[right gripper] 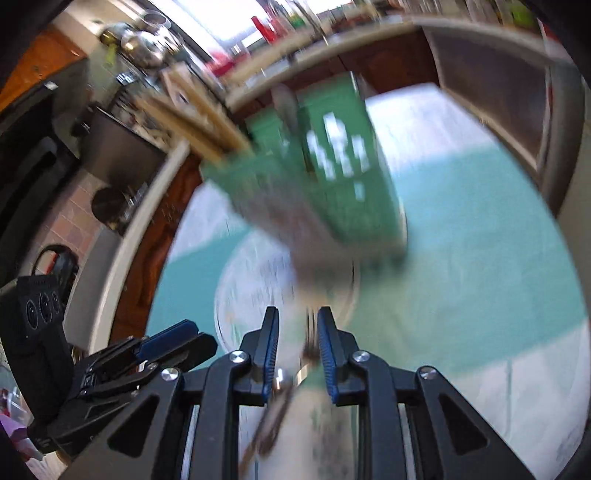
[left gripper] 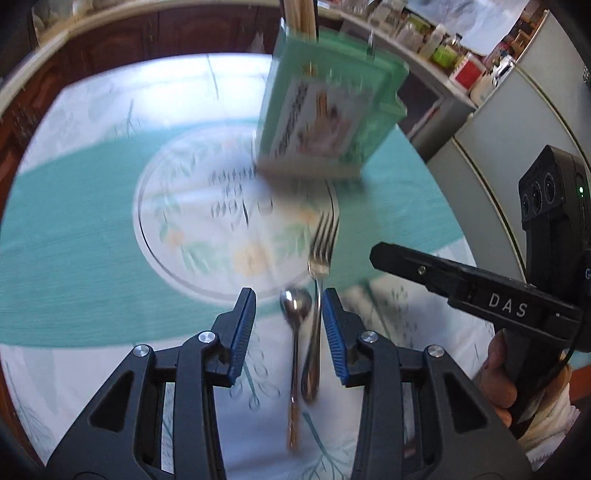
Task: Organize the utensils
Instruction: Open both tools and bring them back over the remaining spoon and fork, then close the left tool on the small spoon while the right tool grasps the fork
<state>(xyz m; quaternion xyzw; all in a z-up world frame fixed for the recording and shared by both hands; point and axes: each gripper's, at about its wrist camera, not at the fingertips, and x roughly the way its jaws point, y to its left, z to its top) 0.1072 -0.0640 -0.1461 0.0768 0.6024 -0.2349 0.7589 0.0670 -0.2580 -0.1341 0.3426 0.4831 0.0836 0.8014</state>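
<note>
A steel spoon and a fork lie side by side on the white and teal tablecloth. My left gripper hangs open right above them, and its blue pads touch neither. Behind them stands a green utensil holder with wooden chopsticks in it. My right gripper comes in from the right, just beside the fork. In the right wrist view my right gripper has a gap between its pads, with the blurred spoon showing through. The holder is ahead and the left gripper is at the lower left.
A round glass turntable lies in the middle of the table under the holder. Dark wooden cabinets run behind the table. A counter crowded with bottles and a white fridge stand to the right. A person's hand holds the right gripper.
</note>
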